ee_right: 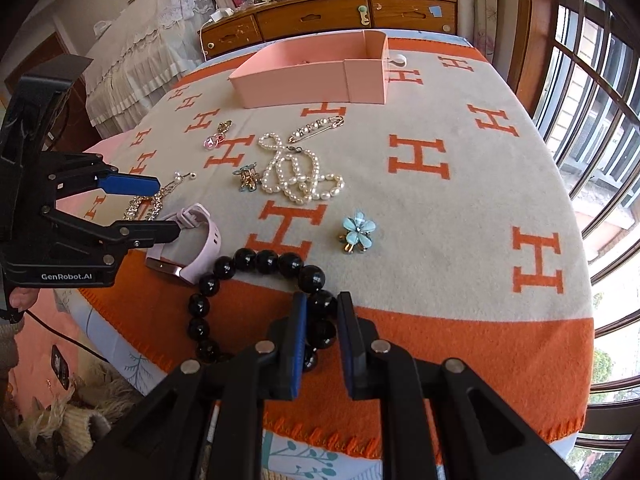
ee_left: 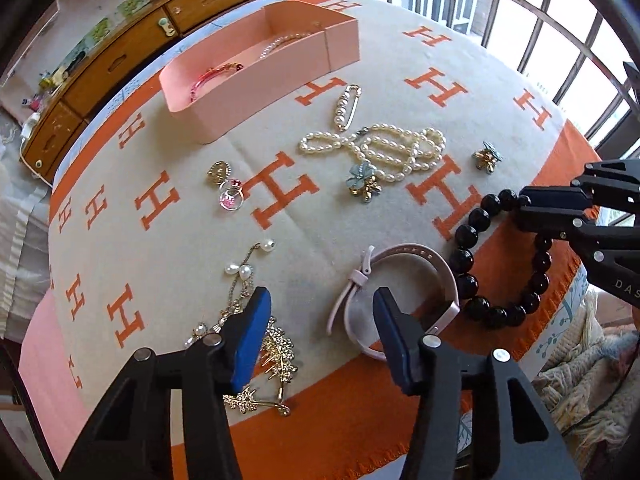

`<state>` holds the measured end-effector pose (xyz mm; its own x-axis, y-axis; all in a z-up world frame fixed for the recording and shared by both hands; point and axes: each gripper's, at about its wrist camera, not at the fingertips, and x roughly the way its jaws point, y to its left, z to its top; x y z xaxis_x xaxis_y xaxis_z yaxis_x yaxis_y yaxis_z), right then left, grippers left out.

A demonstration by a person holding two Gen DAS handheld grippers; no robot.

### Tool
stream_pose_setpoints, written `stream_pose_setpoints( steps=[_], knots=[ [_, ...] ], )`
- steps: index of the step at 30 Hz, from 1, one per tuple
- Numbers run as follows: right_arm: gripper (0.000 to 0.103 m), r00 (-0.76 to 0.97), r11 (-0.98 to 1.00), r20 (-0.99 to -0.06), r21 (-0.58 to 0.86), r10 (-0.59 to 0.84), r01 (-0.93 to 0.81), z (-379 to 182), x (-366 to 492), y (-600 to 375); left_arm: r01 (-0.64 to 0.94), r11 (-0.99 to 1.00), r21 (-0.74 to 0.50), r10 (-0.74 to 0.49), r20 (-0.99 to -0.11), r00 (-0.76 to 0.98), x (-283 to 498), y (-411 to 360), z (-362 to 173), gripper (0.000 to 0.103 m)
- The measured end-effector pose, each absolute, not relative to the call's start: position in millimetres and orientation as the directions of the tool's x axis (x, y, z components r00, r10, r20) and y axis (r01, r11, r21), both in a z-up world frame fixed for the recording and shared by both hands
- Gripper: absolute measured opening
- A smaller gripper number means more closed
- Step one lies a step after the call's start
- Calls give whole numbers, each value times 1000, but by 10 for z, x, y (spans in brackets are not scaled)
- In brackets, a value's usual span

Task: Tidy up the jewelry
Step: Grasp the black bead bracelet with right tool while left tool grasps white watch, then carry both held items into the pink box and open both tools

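Observation:
A black bead bracelet [ee_right: 256, 261] lies on the blanket near its front edge; it also shows in the left wrist view [ee_left: 467, 236]. My right gripper [ee_right: 322, 314] has its fingers closed around a bead of it, as the left wrist view [ee_left: 520, 208] also shows. My left gripper [ee_left: 320, 312] is open and empty, just above a pink watch [ee_left: 400, 280], one finger inside the strap loop [ee_right: 192, 232]. A pink box [ee_left: 256, 68] at the far side holds a pink bangle [ee_left: 216, 74] and a pearl strand [ee_left: 280, 42].
On the orange-and-beige blanket [ee_right: 440, 200] lie a pearl necklace [ee_left: 384, 148], a pearl safety pin [ee_left: 346, 106], two blue flower clips [ee_left: 362, 178] [ee_right: 358, 232], rings [ee_left: 230, 196], and gold chains with pearls [ee_left: 248, 280]. A wooden dresser [ee_right: 328, 20] stands behind; windows to the right.

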<state>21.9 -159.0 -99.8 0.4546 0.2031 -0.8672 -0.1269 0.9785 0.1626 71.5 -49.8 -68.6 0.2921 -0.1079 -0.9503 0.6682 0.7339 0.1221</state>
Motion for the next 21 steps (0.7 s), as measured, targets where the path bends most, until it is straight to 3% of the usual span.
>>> stream_pose_setpoints(
  steps=[4, 6, 7, 12, 21],
  knots=[
    [15, 452, 976, -866, 174, 214, -129, -997, 236, -1603, 692, 712, 120, -91, -961, 259, 732, -587, -769, 28],
    [15, 451, 976, -866, 175, 215, -130, -996, 239, -1603, 688, 722, 74, -109, -969, 219, 777, -587, -776, 10],
    [15, 449, 976, -867, 174, 214, -131, -994, 242, -1600, 681, 731, 49, -120, -973, 198, 799, -583, -786, 8],
    [15, 482, 973, -846, 179, 227, -144, -861, 226, -1592, 638, 770, 17, -156, -965, 213, 853, -528, -686, 4],
    [15, 640, 968, -728, 137, 243, -211, -153, 318, -1506, 508, 861, 19, -196, -909, 367, 1080, -349, -28, 4]
  ],
)
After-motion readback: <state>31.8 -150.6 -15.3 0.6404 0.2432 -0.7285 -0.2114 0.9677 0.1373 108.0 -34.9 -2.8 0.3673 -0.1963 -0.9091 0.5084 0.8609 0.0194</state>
